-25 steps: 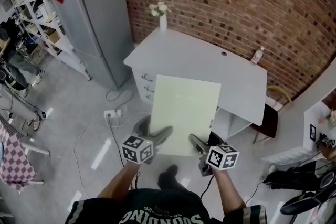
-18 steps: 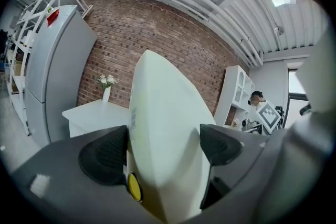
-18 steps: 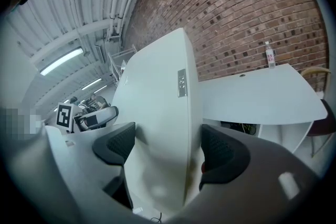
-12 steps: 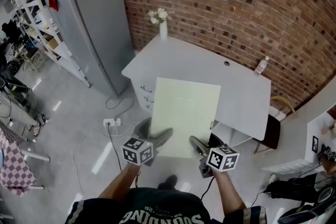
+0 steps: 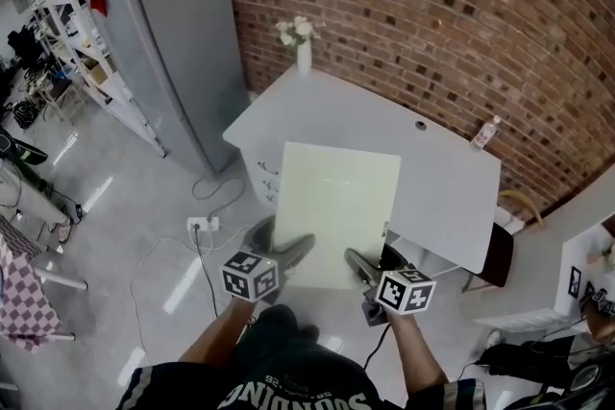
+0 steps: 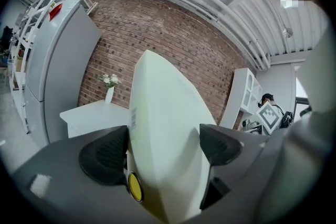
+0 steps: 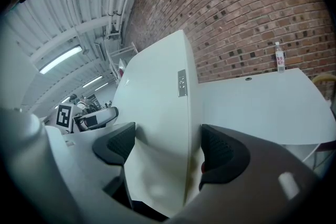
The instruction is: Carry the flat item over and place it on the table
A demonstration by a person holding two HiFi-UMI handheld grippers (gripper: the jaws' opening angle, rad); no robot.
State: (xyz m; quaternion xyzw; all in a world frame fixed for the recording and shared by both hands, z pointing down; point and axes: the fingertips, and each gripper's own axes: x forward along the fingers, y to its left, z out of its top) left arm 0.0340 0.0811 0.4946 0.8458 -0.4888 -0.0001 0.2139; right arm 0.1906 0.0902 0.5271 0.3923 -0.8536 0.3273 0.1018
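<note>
A pale green flat board (image 5: 334,211) is held level in front of me, over the floor and the near edge of the white table (image 5: 442,158). My left gripper (image 5: 288,253) is shut on the board's near left edge, and my right gripper (image 5: 357,262) is shut on its near right edge. In the left gripper view the board (image 6: 163,139) rises between the dark pads (image 6: 105,155). In the right gripper view the board (image 7: 160,128) fills the gap between the pads (image 7: 223,153), with the table (image 7: 252,107) beyond it.
A vase of white flowers (image 5: 302,43) and a small bottle (image 5: 486,132) stand on the table by the brick wall. A grey fridge (image 5: 168,43) and metal shelving (image 5: 58,5) are at the left. Cables and a power strip (image 5: 202,224) lie on the floor. A chair (image 5: 500,245) sits at the right.
I have stepped slightly closer to the table; the table and fridge have shifted a little in view. Both grippers keep the same hold on the board.
</note>
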